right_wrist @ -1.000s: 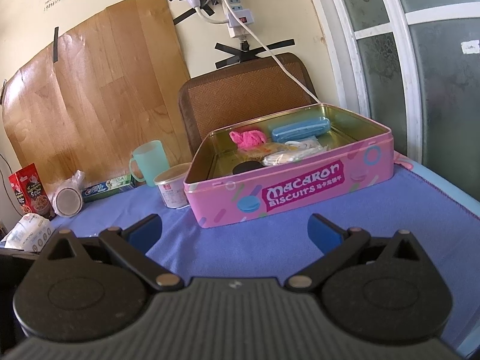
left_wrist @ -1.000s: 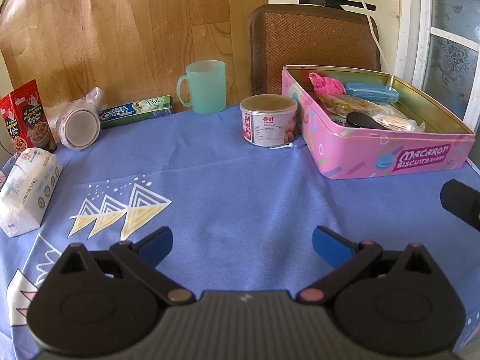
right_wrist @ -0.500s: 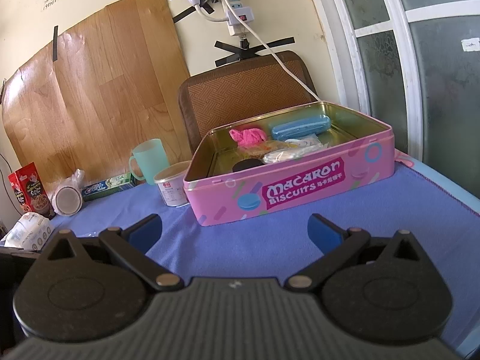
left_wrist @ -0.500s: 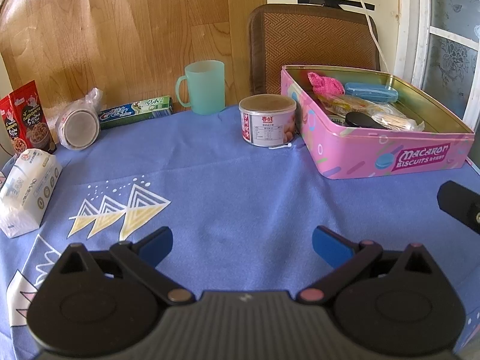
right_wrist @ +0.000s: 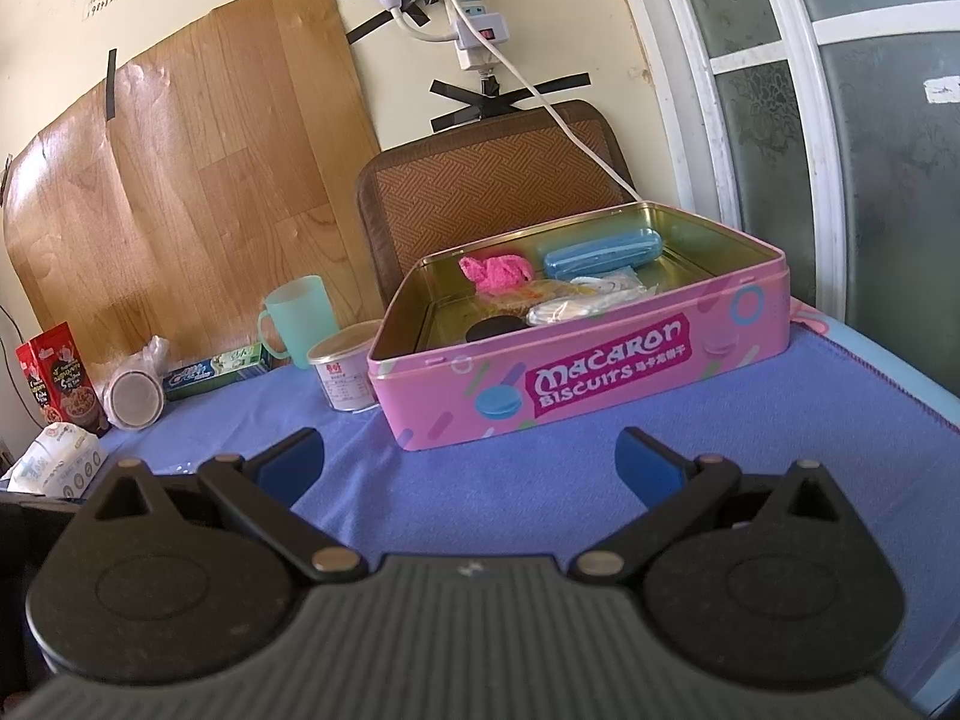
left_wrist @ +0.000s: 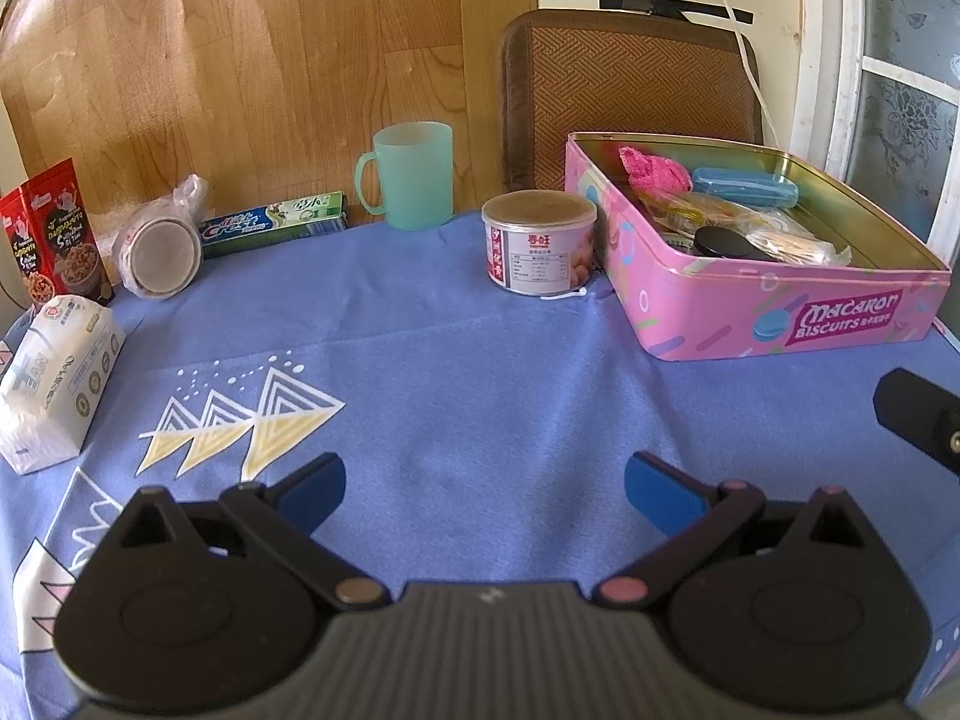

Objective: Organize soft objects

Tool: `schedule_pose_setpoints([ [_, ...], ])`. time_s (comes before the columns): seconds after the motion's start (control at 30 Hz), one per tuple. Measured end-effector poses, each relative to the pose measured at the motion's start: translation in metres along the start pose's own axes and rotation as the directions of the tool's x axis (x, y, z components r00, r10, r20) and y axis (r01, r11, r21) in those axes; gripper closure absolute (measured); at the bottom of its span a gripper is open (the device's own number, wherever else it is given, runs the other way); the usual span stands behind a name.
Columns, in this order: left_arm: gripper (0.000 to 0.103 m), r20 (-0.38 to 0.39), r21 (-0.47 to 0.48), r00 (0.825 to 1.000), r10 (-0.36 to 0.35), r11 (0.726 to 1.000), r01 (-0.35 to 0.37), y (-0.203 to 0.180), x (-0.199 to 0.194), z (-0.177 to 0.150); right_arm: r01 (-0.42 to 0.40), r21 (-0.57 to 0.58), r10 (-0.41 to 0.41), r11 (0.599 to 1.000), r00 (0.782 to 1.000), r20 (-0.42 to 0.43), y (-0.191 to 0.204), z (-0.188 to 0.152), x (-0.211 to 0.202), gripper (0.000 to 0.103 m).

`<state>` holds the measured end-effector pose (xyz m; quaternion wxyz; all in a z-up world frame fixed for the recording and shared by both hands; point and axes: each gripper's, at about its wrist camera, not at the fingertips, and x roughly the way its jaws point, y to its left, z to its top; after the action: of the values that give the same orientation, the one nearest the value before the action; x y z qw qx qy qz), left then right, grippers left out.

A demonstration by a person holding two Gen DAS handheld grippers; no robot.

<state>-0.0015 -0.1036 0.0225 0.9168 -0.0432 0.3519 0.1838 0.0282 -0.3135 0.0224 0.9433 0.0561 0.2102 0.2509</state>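
Two grippers, both with fingers spread wide and nothing between them. Our left gripper [left_wrist: 485, 486] hovers low over the middle of the blue tablecloth [left_wrist: 456, 372]; our right gripper [right_wrist: 469, 461] sits near the cloth's right edge, facing the long side of the pink tin [right_wrist: 600, 372].

We note the tin stands at the table's far right corner and already holds a pink fluffy cloth [right_wrist: 497, 272], a blue case [right_wrist: 603, 252] and some bags.

The soft thing not yet put away, in our judgement, is the tissue pack [left_wrist: 57, 366] at the left edge. It lies far left of the left fingers, long axis running away from us. The left hand is clearly nearer.
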Motion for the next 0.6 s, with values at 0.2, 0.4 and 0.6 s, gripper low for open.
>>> schedule_pose_setpoints([
  [0.2,0.000,0.002,0.001,1.000,0.001,1.000,-0.001,0.0001,-0.0001,-0.0004,0.001,-0.001,-0.001,1.000,1.000,0.000,0.0000,-0.0010,0.0002,0.000],
  [0.4,0.000,0.003,0.001,1.000,0.001,1.000,-0.001,0.0004,-0.0005,-0.0004,0.000,-0.002,0.000,1.000,1.000,-0.001,0.0001,-0.0005,0.0003,0.000],
  [0.6,0.000,0.004,-0.001,1.000,0.004,1.000,-0.004,0.0007,-0.0014,0.0009,0.001,-0.001,-0.001,1.000,1.000,0.000,0.0002,-0.0004,-0.0001,0.000],
])
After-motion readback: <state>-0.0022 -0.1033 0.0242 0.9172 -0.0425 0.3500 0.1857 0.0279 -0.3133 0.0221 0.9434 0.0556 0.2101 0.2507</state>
